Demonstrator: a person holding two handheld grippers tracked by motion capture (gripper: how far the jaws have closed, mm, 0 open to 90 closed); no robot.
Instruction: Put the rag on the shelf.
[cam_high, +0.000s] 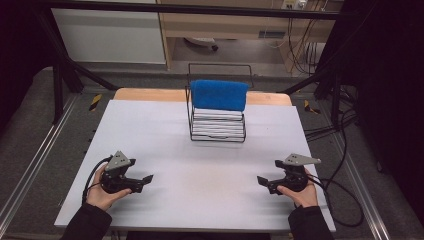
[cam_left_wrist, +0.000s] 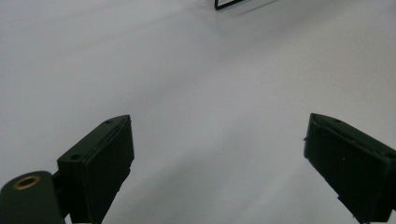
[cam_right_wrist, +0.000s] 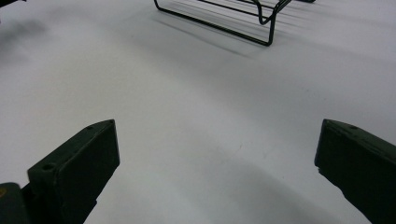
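Left gripper (cam_high: 147, 178): low over the white table (cam_high: 200, 195), jaws spread wide, nothing between them; a hand (cam_high: 102, 192) wraps its body from behind.
Left gripper close-up (cam_left_wrist: 217, 163): own camera looks between the two black pads (cam_left_wrist: 100, 168) at bare table; a corner of black wire shows far ahead at top.
Blue cloth (cam_high: 219, 94): well ahead of both grippers, right of the left one's line and left of the right one's; draped over the top of the wire rack (cam_high: 217, 136).
Cloth handling: looks soft, light and limp, likely a towel or sponge cloth; should sag and fold when lifted, not fragile, fuzzy surface so slip risk seems low.
Where to grip: best guess is the upper edge or a hanging corner, pinching through the fabric clear of the wires; one gripper at each end would keep it from bunching.
Rack: thin black wire, looks stiff and light, may slide or tip if the cloth drags; white slats or plates seem stacked inside, cannot tell which.
Right gripper (cam_high: 262, 180): near table's right edge, jaws parted wide and empty, held by the other hand (cam_high: 302, 192).
Right gripper close-up (cam_right_wrist: 219, 168): its camera shows the rack's base wires (cam_right_wrist: 219, 25) ahead, resting on the table.
View differences: high view gives the cloth, the whole rack and both hands; gripper views give jaw gap and table surface up close, and rack feet.
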